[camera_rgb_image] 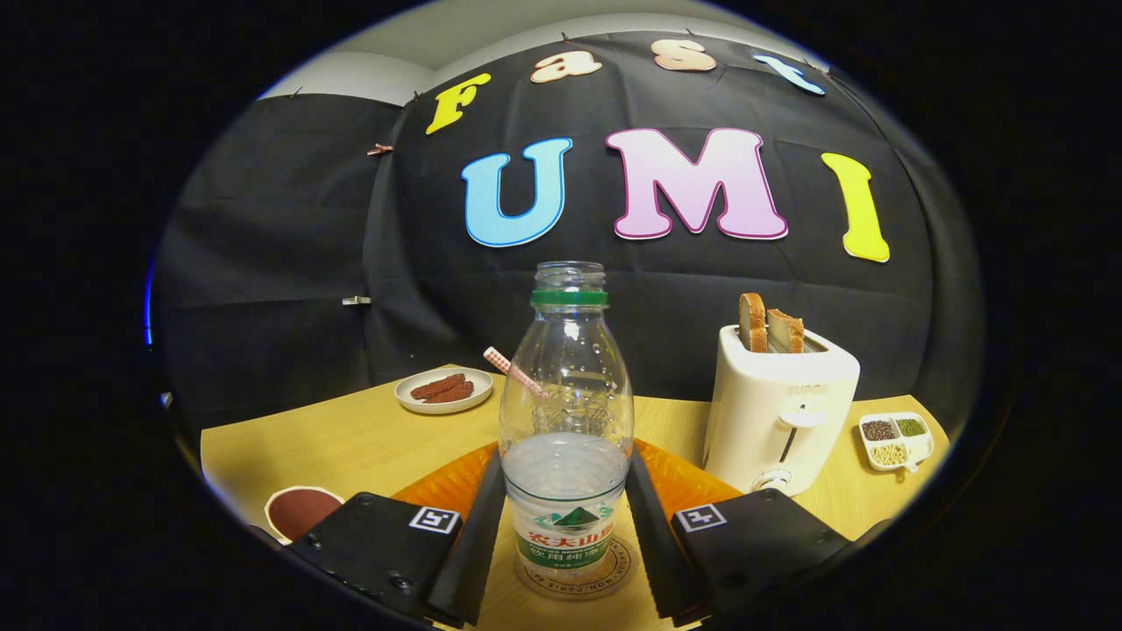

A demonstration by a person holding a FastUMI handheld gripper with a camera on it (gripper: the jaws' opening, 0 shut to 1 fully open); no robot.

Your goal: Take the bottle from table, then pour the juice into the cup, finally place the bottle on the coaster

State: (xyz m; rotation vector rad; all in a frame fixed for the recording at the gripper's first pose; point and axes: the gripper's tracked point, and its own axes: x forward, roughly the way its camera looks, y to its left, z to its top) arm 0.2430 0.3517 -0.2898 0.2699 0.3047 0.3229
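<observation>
Gripper sits low over the table, its two black fingers flanking the bottle, one on each side at label height. Fingers run close along the bottle's lower body; contact looks likely on both sides but can't be confirmed, so whether it is clamped or just bracketing the bottle can't be told. Bottle is clear plastic, upright, cap off, green ring at the neck, approx. a third full of pale cloudy liquid, label w/ green band round the lower part. Bottle base stands on a round printed coaster, directly between the fingers. Behind the bottle, seen partly through it, a clear cup w/ a red-and-white checked straw leaning out to the left; the cup's exact outline is hard to read through the plastic. An orange mat lies under that area, showing on both sides beyond the fingers. Right of bottle, near it: white toaster w/ two bread slices standing up in the slots. Further right, a small white divided dish w/ dark, green and pale grains in separate compartments. Left rear of table: white plate w/ reddish-brown pieces. Left front, beside the left finger's body: dark red round pad w/ pale rim.
</observation>
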